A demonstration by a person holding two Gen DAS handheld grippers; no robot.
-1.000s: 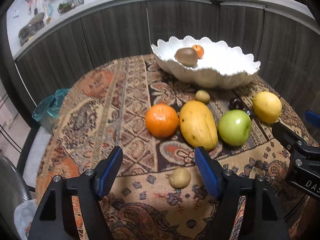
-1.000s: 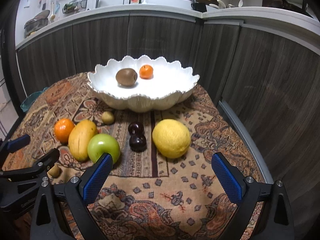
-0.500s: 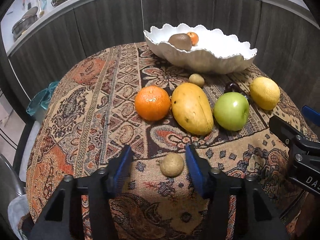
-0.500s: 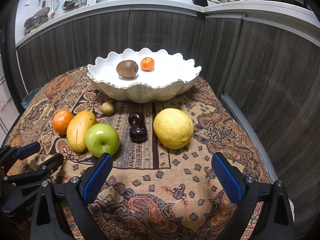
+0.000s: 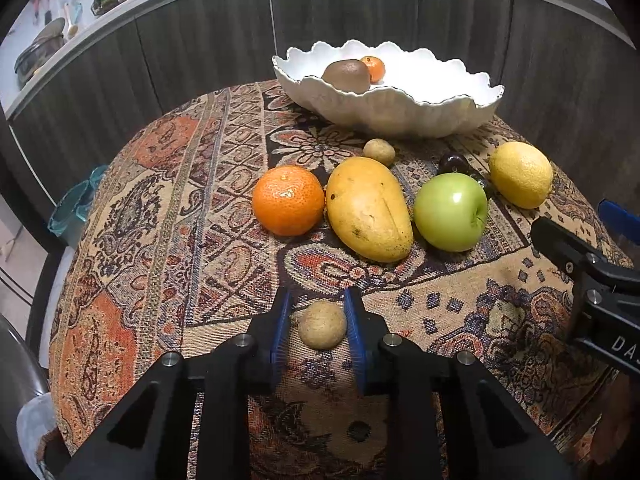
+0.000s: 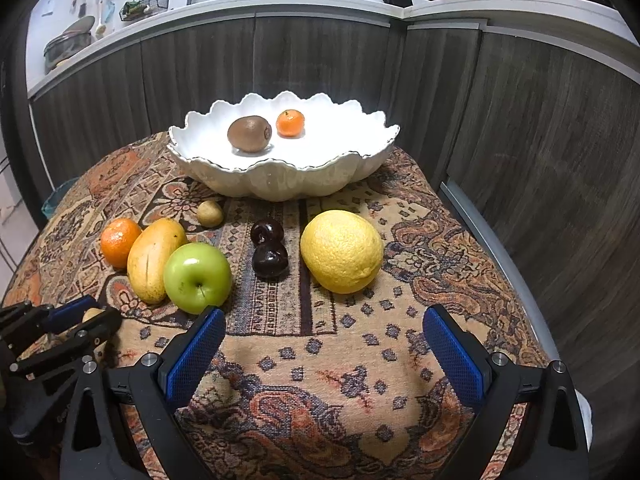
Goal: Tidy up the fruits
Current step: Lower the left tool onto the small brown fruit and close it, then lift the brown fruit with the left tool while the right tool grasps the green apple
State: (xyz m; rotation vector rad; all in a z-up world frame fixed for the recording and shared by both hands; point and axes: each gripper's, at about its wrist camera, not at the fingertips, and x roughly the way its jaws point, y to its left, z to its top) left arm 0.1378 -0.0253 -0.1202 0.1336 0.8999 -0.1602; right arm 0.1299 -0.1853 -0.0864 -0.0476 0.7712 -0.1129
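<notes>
1. Since a second ago the left claw (image 5: 316,328) has narrowed from a wide spread to a tight bracket around the small tan fruit (image 5: 322,325), and the view has dipped lower over the desk (image 5: 168,216). The right claw (image 6: 324,354) has not shifted.

2. Left wrist view: the tan fruit sits on the patterned cloth directly between the two blue pads (image 5: 280,328). The right pad touches its flank; a thin gap seems to remain on the left side, so I read the grip as just made and light. The claw is closed down on the fruit. The fruit is nearly round, with no long axis to align.

3. Same view, beyond the claw: orange (image 5: 288,200), mango (image 5: 368,208) and green apple (image 5: 450,212) lie in a row, mango touching or nearly touching the orange. The white scalloped bowl (image 5: 400,116) stands farther off, up and to the right, already holding a kiwi (image 5: 346,76) and a small mandarin (image 5: 373,68).

4. Right wrist view: the right claw stands wide open with nothing between its pads, hovering over bare cloth. A lemon (image 6: 341,251) lies just ahead, two dark plums (image 6: 269,248) to its left.

5. Judgement: the coming move turns on the bowl lying ahead and right of the left claw, with the fruit row between. The lift should clear the mango before carrying forward.
</notes>
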